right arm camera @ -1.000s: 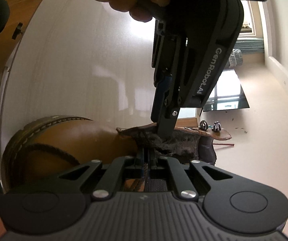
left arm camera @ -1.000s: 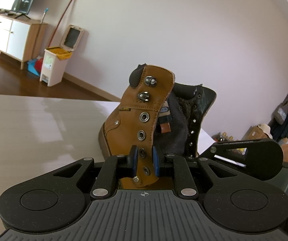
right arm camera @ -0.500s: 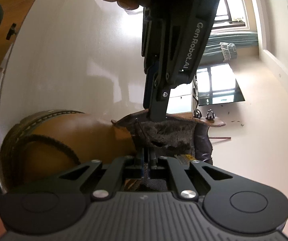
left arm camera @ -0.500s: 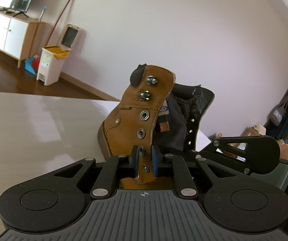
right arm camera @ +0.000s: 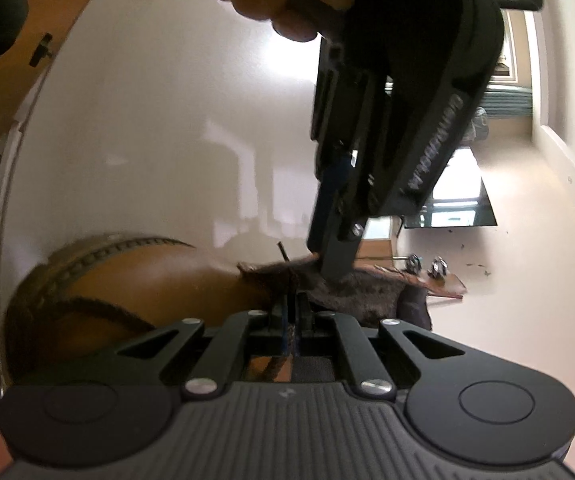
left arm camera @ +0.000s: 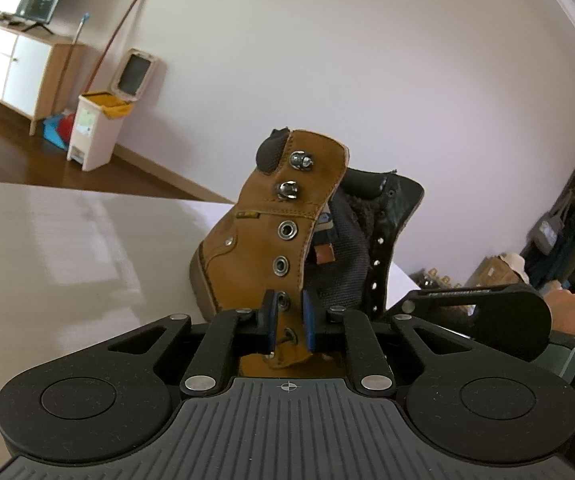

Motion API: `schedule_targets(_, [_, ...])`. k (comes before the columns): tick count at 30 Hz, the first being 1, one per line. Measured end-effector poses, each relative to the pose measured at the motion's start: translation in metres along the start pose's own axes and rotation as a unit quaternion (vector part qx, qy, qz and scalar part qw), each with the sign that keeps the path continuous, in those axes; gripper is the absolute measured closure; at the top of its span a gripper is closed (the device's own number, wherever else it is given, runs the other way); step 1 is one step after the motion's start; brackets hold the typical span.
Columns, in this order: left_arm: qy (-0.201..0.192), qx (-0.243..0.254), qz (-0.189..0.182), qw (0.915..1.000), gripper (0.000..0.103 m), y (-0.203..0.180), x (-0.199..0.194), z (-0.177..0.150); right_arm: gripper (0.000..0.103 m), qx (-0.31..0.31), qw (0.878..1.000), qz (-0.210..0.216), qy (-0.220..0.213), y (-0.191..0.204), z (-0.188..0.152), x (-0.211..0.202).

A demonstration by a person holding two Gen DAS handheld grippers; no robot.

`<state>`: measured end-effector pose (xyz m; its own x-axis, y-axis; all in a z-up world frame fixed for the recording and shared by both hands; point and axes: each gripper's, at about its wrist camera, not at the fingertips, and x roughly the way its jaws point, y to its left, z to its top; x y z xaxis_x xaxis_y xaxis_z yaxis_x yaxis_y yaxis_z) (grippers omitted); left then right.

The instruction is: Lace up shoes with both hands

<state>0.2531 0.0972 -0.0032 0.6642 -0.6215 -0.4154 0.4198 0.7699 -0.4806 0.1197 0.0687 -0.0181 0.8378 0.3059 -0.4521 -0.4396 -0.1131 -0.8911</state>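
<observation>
Tan boot [left arm camera: 271, 248], centre frame on pale table [left arm camera: 67, 240], mid-lacing.
Left gripper [left arm camera: 287, 326]: jaws just eased apart, straddling the eyelet flap [left arm camera: 291, 280] to steady it. Right gripper [right arm camera: 289, 316]: clamped on dark lace [right arm camera: 283, 252], feeding the lowest eyelet.

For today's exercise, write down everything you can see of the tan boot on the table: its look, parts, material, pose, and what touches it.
The tan boot stands upright on the pale table. It looks like suede-like leather with stitched seams and a dark padded collar. Its eyelet flap carries round metal eyelets below and two metal hooks at the top. The left gripper straddles the flap's lower end, pads apart. A dark lace tip pokes through the lowest eyelet.
</observation>
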Motion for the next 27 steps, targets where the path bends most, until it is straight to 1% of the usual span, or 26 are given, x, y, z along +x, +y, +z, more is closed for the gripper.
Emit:
schedule_targets(1, [-0.001, 0.003, -0.003, 1.0000, 0.078, 0.000, -0.003, -0.001, 0.099, 0.002, 1.000, 0.001, 0.000, 0.000, 0.000, 0.000])
schedule_targets(3, [-0.003, 0.017, -0.006, 0.9998, 0.076, 0.000, -0.010, -0.004, 0.099, 0.005, 1.000, 0.002, 0.000, -0.001, -0.001, 0.000])
schedule_targets(6, [0.006, 0.055, 0.010, 0.9984, 0.075, 0.001, -0.017, -0.011, 0.099, 0.014, 1.000, 0.003, -0.003, -0.001, -0.004, -0.001])
schedule_targets(8, [0.010, 0.069, 0.011, 0.9975, 0.075, 0.002, -0.019, -0.014, 0.098, 0.016, 1.000, 0.002, -0.004, -0.001, -0.005, -0.002])
schedule_targets(12, [0.014, 0.084, -0.005, 0.9964, 0.075, 0.001, -0.016, -0.017, 0.098, 0.022, 1.000, 0.002, -0.005, -0.001, -0.006, -0.003])
schedule_targets(15, [0.019, 0.086, -0.017, 0.9960, 0.076, 0.001, -0.008, -0.017, 0.098, 0.027, 1.000, 0.002, -0.005, -0.001, -0.006, -0.004])
schedule_targets(16, [0.023, 0.084, -0.021, 0.9960, 0.080, 0.002, -0.004, -0.017, 0.098, 0.028, 1.000, 0.002, -0.005, -0.001, -0.006, -0.005])
schedule_targets(17, [0.025, 0.082, -0.024, 0.9961, 0.086, 0.003, -0.001, -0.017, 0.098, 0.029, 1.000, 0.001, -0.006, -0.001, -0.006, -0.005])
schedule_targets(18, [0.025, 0.078, -0.026, 0.9963, 0.098, 0.004, 0.001, -0.017, 0.098, 0.031, 1.000, 0.001, -0.006, -0.004, -0.006, -0.002])
schedule_targets(20, [0.023, 0.070, -0.032, 0.9968, 0.098, 0.006, 0.003, -0.018, 0.098, 0.035, 0.999, 0.001, -0.008, -0.008, -0.006, 0.002])
schedule_targets(22, [0.015, 0.064, -0.035, 0.9972, 0.101, 0.006, 0.000, -0.018, 0.098, 0.042, 0.999, 0.001, -0.009, -0.009, -0.008, 0.002])
schedule_targets(23, [0.010, 0.064, -0.029, 0.9975, 0.101, 0.006, -0.004, -0.019, 0.098, 0.047, 0.999, -0.001, -0.011, -0.010, -0.009, 0.001])
schedule_targets(24, [0.003, 0.067, -0.013, 0.9977, 0.101, 0.005, -0.011, -0.018, 0.097, 0.052, 0.999, -0.003, -0.014, -0.010, -0.010, 0.001])
schedule_targets(27, [-0.019, 0.075, 0.050, 0.9957, 0.101, 0.009, -0.039, -0.015, 0.091, 0.091, 0.995, -0.020, -0.027, -0.016, -0.019, -0.012])
